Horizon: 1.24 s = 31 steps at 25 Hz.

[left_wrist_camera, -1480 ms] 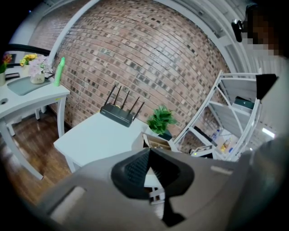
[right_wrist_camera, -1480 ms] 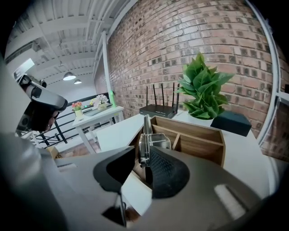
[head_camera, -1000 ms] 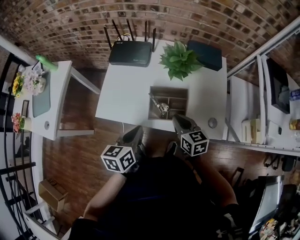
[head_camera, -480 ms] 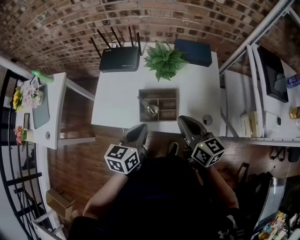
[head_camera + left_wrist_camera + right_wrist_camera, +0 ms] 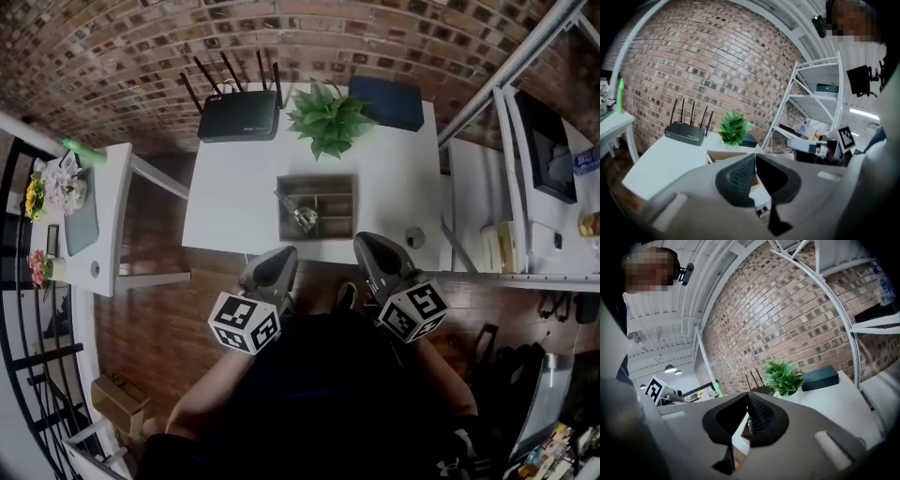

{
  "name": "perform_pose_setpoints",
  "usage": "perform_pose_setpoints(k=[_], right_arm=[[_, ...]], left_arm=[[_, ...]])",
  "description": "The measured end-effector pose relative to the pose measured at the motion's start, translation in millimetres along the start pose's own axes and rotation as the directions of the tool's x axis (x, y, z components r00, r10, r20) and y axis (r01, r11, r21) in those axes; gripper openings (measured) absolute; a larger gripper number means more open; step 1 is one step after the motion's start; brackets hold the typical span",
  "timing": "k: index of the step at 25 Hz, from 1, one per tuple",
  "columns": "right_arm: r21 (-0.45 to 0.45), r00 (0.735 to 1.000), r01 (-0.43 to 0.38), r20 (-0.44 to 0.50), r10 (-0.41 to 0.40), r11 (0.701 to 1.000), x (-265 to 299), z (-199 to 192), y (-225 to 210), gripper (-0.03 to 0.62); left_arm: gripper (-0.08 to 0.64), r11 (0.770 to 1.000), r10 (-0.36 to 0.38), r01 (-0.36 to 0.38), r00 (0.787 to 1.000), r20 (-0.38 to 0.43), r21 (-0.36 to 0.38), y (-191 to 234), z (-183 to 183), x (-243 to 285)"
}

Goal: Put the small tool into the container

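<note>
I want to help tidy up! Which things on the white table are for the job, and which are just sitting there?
For the job: wooden container; small metal tool, already lying in it.
Just lying about: router; green plant; dark box.

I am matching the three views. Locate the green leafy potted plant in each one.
Head view: green leafy potted plant, upper centre, at the white table's far edge.
Left gripper view: left of centre.
Right gripper view: right of centre.
Shared landmark: black antenna router, immediately left of the plant.
</note>
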State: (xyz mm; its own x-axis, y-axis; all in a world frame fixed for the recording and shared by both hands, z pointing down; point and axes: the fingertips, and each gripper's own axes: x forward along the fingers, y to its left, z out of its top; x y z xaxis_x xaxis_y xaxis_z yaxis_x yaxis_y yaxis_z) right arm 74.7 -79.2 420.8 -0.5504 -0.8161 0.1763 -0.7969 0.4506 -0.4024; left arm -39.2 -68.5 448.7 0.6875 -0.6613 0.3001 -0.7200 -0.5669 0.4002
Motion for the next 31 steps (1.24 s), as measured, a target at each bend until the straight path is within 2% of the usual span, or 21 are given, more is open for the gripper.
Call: perform_pose_setpoints(k=[18, 31], right_arm=[[-0.072, 1.000, 0.022, 0.007, -0.022, 0.997, 1.1, 0.0, 9.0, 0.011], [-0.066, 0.999, 0.035, -0.003, -0.035, 0.997, 3.6, -4.2, 3.6, 0.011]], left_arm=[[0.006, 1.000, -0.016, 0.016, 1.000, 0.008, -0.013, 6.9, -1.6, -6.6], [0.005, 0.999, -0.005, 0.005, 1.000, -0.001, -0.033, 13.6, -4.2, -4.2]])
